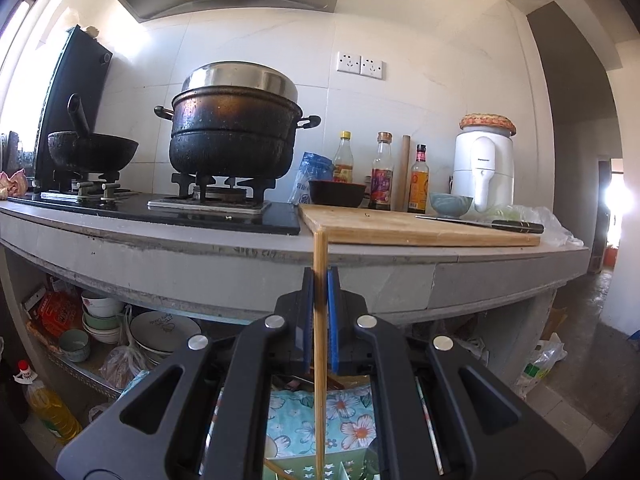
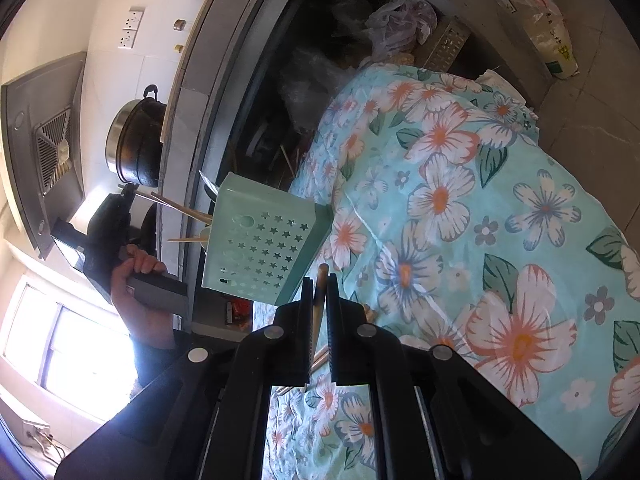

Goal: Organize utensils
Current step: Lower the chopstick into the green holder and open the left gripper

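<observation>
Chopsticks are pinched in both claws, one upright in the left, a pair poking out of the right.

Between the blue pads of the left gripper (image 1: 320, 280) a single wooden chopstick (image 1: 320, 320) stands straight up, jaws nearly closed on it; its top end reaches the near left corner of the cutting board (image 1: 400, 228) on the counter (image 1: 200, 248), with a knife (image 1: 480, 224) lying farther right on the board. The right gripper (image 2: 319, 284) is likewise squeezed almost shut on brown chopsticks (image 2: 318, 312) whose tips stick out just past its fingertips, above the flowered cloth (image 2: 460, 220). Just beyond and to the left sits the green utensil holder (image 2: 260, 248) with star cutouts, more chopsticks jutting from its far end, near the person's other hand (image 2: 136, 272).
</observation>
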`<control>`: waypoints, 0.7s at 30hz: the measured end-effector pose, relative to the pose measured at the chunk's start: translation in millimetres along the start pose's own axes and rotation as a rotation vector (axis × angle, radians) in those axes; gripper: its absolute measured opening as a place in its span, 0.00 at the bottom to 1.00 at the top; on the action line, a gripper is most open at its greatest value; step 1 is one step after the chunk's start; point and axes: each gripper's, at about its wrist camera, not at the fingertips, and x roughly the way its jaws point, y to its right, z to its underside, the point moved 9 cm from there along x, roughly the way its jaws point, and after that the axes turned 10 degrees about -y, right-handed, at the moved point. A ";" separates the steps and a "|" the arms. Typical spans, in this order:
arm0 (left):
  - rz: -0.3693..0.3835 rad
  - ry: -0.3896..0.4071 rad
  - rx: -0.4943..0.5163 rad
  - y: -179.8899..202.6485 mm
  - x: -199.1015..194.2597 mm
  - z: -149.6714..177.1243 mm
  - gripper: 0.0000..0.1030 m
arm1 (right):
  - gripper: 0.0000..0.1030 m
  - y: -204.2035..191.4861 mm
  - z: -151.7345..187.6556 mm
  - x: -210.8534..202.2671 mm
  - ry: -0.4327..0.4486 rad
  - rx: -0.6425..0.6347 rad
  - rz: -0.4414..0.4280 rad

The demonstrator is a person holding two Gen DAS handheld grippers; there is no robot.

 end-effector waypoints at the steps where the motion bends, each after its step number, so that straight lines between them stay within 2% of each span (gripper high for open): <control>1: 0.006 0.000 0.008 1.8 -1.4 3.6 0.07 | 0.06 -0.2 -0.1 0.0 0.000 0.000 0.000; 3: 0.011 0.010 0.029 4.8 -8.5 8.3 0.30 | 0.06 -0.4 -0.2 0.0 0.001 -0.001 0.000; 5: 0.007 0.027 0.040 6.6 -19.4 9.4 0.43 | 0.06 -1.0 0.0 -0.5 0.002 -0.004 -0.001; 9: 0.016 0.041 0.072 11.4 -43.9 8.1 0.64 | 0.06 -6.2 1.1 -3.7 0.010 -0.018 0.002; 12: 0.045 0.015 0.089 13.3 -62.5 11.0 0.73 | 0.06 -13.3 1.7 -10.1 0.030 -0.039 0.001; 14: 0.102 -0.067 0.089 14.7 -69.9 22.1 0.77 | 0.06 -19.4 1.6 -15.8 0.045 -0.060 -0.003; 17: 0.191 -0.169 0.025 7.5 -85.4 47.6 0.79 | 0.06 -33.3 1.6 -26.3 0.079 -0.108 0.001; 19: 0.221 -0.224 0.001 1.4 -96.1 67.1 0.80 | 0.06 -44.1 0.9 -34.6 0.101 -0.144 0.008; 21: 0.216 -0.256 0.007 -4.9 -107.6 84.4 0.81 | 0.06 -57.9 -0.8 -44.0 0.122 -0.185 0.008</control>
